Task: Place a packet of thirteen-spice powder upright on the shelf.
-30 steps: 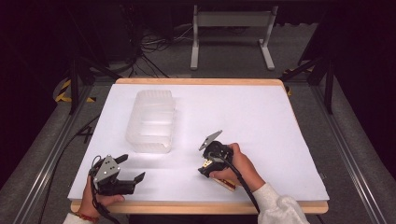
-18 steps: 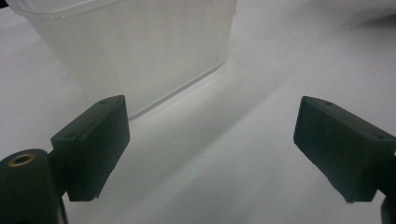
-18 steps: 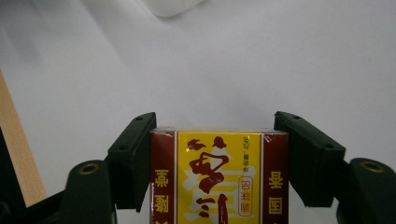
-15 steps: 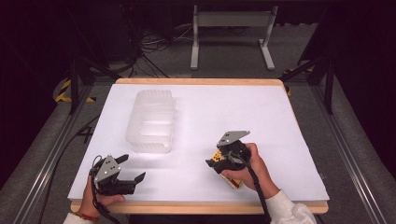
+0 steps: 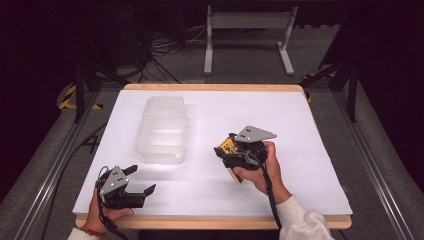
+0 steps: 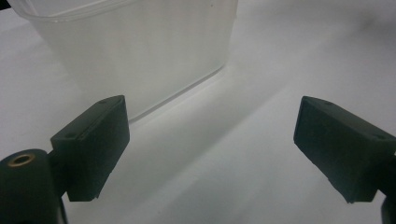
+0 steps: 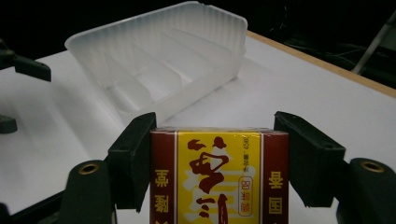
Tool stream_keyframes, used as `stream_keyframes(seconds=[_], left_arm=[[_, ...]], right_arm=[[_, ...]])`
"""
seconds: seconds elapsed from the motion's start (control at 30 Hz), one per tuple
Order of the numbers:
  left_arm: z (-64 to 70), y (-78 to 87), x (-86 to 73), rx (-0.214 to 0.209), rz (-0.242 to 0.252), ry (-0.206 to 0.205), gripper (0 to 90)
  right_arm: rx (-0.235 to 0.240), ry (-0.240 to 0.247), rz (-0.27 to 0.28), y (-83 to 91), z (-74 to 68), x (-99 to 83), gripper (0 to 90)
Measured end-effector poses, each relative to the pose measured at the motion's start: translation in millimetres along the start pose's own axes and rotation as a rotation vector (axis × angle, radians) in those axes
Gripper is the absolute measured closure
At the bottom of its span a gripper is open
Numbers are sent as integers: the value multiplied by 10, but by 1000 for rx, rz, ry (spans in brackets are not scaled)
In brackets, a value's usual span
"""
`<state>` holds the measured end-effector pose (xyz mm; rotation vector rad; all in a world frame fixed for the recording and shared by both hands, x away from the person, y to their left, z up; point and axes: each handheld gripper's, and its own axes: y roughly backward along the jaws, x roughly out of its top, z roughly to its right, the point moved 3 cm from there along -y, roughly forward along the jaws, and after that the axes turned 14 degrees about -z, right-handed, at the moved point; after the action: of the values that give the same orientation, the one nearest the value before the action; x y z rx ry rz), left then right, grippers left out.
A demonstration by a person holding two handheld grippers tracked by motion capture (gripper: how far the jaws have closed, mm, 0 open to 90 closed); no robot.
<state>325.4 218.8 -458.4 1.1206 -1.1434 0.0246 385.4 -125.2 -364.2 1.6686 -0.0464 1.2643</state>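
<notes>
A yellow and dark-red printed box (image 7: 218,179) sits clamped between the jaws of my right gripper (image 7: 217,154). In the high view this gripper (image 5: 223,153) is held right of the table's middle, its jaws pointing left toward a clear ribbed plastic tray (image 5: 162,130), with the box (image 5: 228,147) in its grip. The tray (image 7: 163,60) has several divided compartments that look empty. My left gripper (image 5: 141,179) rests open near the front left corner, just short of the tray's near wall (image 6: 135,51). Nothing lies between its jaws (image 6: 210,140).
The white tabletop (image 5: 300,125) has a wooden edge all round. Dark floor, cables and a metal stand (image 5: 247,30) lie beyond the far edge. My left gripper's jaw (image 7: 23,67) shows at the left edge of the right gripper view.
My right gripper has moved right and away from the front edge with the box, turning its jaws toward the tray. The left gripper has stayed put.
</notes>
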Motion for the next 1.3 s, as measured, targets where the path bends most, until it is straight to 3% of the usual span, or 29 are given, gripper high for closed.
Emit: stream_keyframes(seconds=[0.1, 0.37, 0.63, 0.77, 1.0, 1.3], left_arm=[[-1, -1, 0, -1, 0, 0, 112], [-20, 8, -4, -15, 14, 21, 112], [-33, 21, -18, -28, 27, 23, 112], [-33, 36, -27, -34, 35, 24, 112], [-48, 60, -52, -41, 44, 25, 112], [-55, 97, -86, -49, 52, 32, 112]], right_arm=[[-6, -5, 21, -56, -11, 70, 331], [-31, -16, 97, -337, -109, 470, 331], [-20, 18, 172, -701, -262, 929, 332], [-30, 32, 183, -852, -300, 1089, 332], [-28, -1, 218, -1130, -338, 1351, 332], [-78, -61, 236, -1483, -317, 1542, 332]])
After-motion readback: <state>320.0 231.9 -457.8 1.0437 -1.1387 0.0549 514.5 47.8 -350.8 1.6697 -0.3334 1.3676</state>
